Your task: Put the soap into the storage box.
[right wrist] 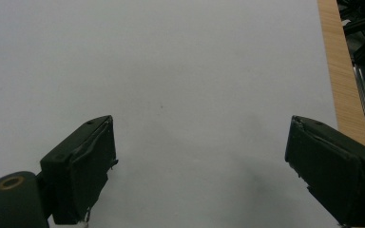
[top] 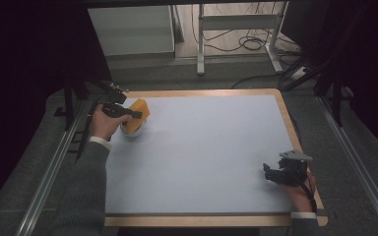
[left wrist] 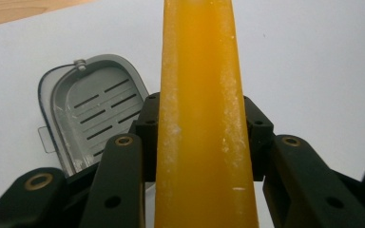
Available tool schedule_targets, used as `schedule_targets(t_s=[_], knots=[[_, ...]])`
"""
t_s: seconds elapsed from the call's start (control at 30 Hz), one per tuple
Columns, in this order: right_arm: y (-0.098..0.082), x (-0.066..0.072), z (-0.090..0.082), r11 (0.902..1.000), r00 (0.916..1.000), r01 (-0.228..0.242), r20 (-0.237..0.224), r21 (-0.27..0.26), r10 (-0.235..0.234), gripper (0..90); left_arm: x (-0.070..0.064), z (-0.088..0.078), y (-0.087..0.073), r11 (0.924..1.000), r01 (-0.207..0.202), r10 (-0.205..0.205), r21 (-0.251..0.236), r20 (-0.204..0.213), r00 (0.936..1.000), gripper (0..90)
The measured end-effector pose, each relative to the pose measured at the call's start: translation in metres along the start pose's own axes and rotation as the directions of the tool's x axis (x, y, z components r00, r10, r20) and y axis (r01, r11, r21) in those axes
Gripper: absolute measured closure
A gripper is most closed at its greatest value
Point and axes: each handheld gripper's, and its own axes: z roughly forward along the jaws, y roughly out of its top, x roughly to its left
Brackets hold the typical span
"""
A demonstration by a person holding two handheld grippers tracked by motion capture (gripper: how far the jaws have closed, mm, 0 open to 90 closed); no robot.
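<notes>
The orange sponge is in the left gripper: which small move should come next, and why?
Probably lower the orange sponge into the grey slotted tray, which lies just beside and beneath it. The left gripper is shut on it; the right gripper rests open.

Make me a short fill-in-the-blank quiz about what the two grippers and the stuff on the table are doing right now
1. The left gripper is shut on a bar of ____ soap.
2. The right gripper holds nothing; its jaws are ____.
3. Below the soap lies a slotted ____ soap dish.
4. In the high view, the right gripper sits near the table's ____ corner.

Missing words: orange; open; grey; near right
</notes>
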Motion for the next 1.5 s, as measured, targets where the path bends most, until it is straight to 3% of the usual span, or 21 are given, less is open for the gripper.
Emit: schedule_targets(t_s=[0.8,1.5], knots=[[-0.001,0.0,0.002,1.0,1.0,0.004,-0.002,0.006,-0.004,9.8,0.02,0.017,0.01,0.9965,0.082,-0.081,0.015,-0.066,0.9946,60.8],[-0.001,0.0,0.002,0.9999,1.0,0.006,-0.003,0.009,-0.006,9.8,0.038,0.028,0.008,0.9851,0.172,-0.171,0.003,-0.105,0.9798,60.8]])
